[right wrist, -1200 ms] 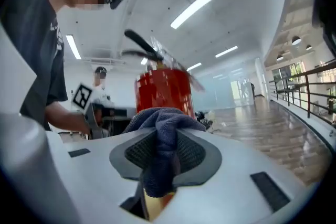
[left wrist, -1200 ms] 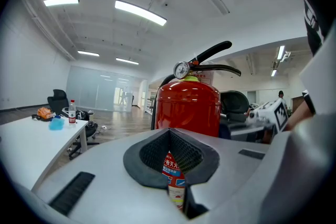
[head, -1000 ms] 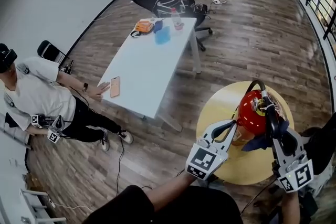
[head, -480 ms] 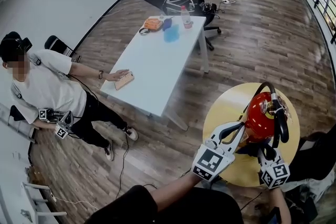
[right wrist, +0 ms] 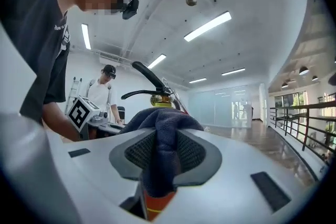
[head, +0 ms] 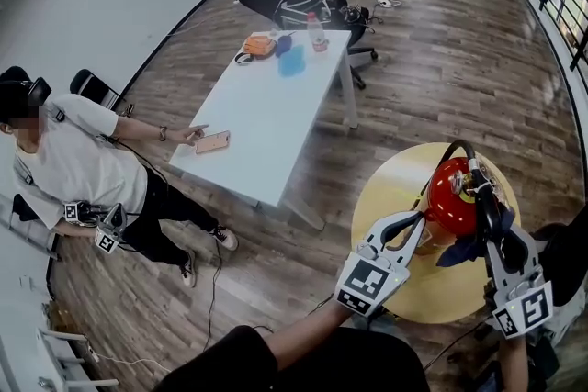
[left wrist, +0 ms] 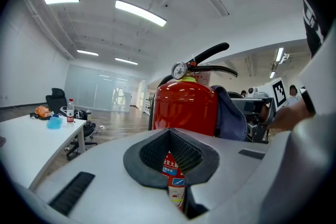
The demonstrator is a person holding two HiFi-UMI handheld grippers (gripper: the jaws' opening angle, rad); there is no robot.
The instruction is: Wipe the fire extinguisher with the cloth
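The right claw [right wrist: 164, 155] clenched a dark blue cloth [right wrist: 160, 123] against the red cylindrical fire extinguisher [left wrist: 185, 110] just ahead, the closed, empty left claw [left wrist: 170, 157] at its other side, where firm, overlapping strokes looked best.

Two grippers: left gripper [head: 415, 229], right gripper [head: 487, 229]. One fire extinguisher [head: 450, 196], one cloth [head: 462, 251]. Two tables: round table [head: 386, 188], white table [head: 266, 106]. One bottle [head: 315, 32], one phone [head: 213, 142], one folding chair [head: 92, 88], one standing person [head: 64, 170].
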